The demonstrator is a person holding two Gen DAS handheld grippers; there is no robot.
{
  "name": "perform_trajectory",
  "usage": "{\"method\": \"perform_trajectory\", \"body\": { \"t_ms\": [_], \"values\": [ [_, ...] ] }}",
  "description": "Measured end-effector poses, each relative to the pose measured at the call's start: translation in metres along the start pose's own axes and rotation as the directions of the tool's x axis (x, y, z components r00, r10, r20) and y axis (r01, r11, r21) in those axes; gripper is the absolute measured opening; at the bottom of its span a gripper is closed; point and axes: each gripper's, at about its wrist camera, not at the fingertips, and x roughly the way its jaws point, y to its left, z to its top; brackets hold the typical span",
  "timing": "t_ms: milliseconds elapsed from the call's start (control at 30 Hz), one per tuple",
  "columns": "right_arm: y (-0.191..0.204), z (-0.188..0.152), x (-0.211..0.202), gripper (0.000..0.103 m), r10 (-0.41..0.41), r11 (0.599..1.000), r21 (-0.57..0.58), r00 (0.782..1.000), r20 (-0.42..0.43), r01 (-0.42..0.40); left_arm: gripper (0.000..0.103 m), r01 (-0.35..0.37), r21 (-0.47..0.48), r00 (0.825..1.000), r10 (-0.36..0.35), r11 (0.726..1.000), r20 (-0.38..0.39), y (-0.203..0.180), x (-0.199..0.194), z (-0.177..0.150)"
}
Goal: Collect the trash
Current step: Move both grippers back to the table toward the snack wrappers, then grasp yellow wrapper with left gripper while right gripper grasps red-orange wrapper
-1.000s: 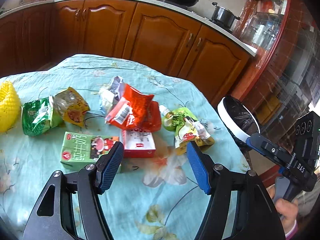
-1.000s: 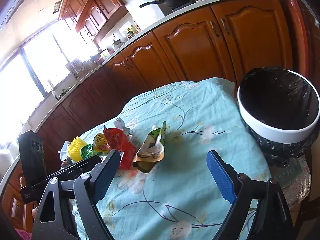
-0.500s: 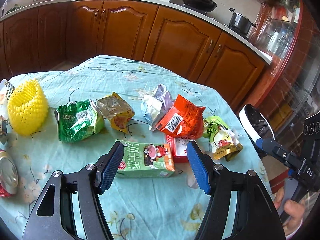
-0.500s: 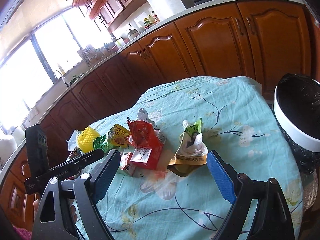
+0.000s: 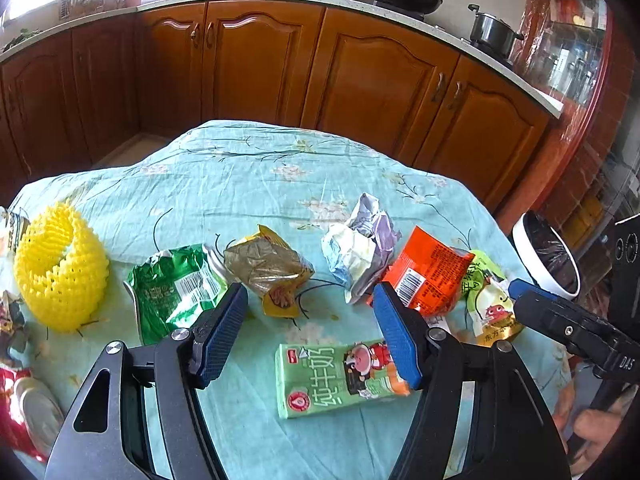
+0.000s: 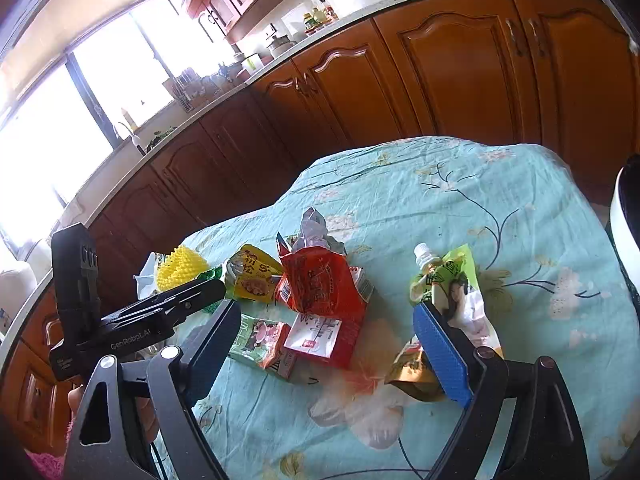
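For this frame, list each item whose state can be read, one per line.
left hand-held gripper: open, empty
right hand-held gripper: open, empty
green milk carton: lying flat
orange snack bag: torn open, crumpled
green snack bag: crumpled, flattened
spouted drink pouch: capped, lying flat
yellow foam net: on its side
trash bin: lined, off the table

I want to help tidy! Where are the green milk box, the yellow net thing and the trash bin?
green milk box [image 5: 320, 384]: left wrist view, its front face.
yellow net thing [image 5: 60, 276]: left wrist view, its outer mesh.
trash bin [image 5: 524, 240]: left wrist view, its white rim.
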Motion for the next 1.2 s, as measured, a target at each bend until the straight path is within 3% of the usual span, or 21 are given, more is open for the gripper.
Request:
{"method": "perform_trajectory", "body": {
  "t_ms": [200, 267, 500, 533, 600, 667, 733, 800, 1200],
  "values": [
    [0.000, 0.010, 0.024, 0.089, 0.007, 1.000, 0.005, 1.000, -0.028, -0.007, 0.066, -0.006, 0.023, 1.000, 0.007, 1.000, -0.023, 0.004, 0.019, 0.009],
    [-0.001, 0.013, 0.031, 0.089, 0.009, 1.000, 0.008, 0.999, -0.037, -0.009, 0.061, -0.008, 0.032, 1.000, 0.008, 0.999, -0.030, 0.003, 0.023, 0.009],
    [-0.004, 0.014, 0.055, 0.087, 0.008, 1.000, 0.018, 0.997, -0.076, -0.006, 0.023, 0.016, 0.057, 0.997, -0.012, 0.998, -0.082, -0.003, 0.041, 0.006],
    [-0.004, 0.014, 0.058, 0.084, 0.002, 1.000, 0.013, 0.997, -0.080, -0.001, 0.016, 0.022, 0.060, 0.996, -0.017, 0.998, -0.087, -0.004, 0.043, 0.004],
    [-0.003, 0.012, 0.063, 0.061, -0.010, 1.000, 0.001, 0.996, -0.091, 0.011, 0.009, 0.029, 0.062, 0.995, -0.023, 0.998, -0.095, -0.005, 0.045, 0.001],
    [-0.002, 0.010, 0.066, 0.044, -0.020, 1.000, -0.009, 0.995, -0.098, 0.019, 0.007, 0.034, 0.061, 0.995, -0.029, 0.998, -0.093, -0.004, 0.045, -0.002],
    [0.000, 0.008, 0.064, 0.040, -0.026, 0.999, -0.024, 0.996, -0.084, 0.024, 0.003, 0.040, 0.055, 0.996, -0.035, 0.998, -0.086, -0.004, 0.043, -0.004],
    [0.003, 0.007, 0.061, 0.024, -0.038, 0.999, -0.040, 0.997, -0.073, 0.035, 0.002, 0.047, 0.045, 0.996, -0.043, 0.998, -0.078, -0.004, 0.039, -0.005],
    [0.009, 0.011, 0.024, 0.018, -0.028, 0.998, -0.056, 1.000, 0.000, 0.028, 0.001, 0.114, 0.030, 0.993, -0.114, 0.993, 0.007, -0.017, -0.004, 0.001]
  ]
}}
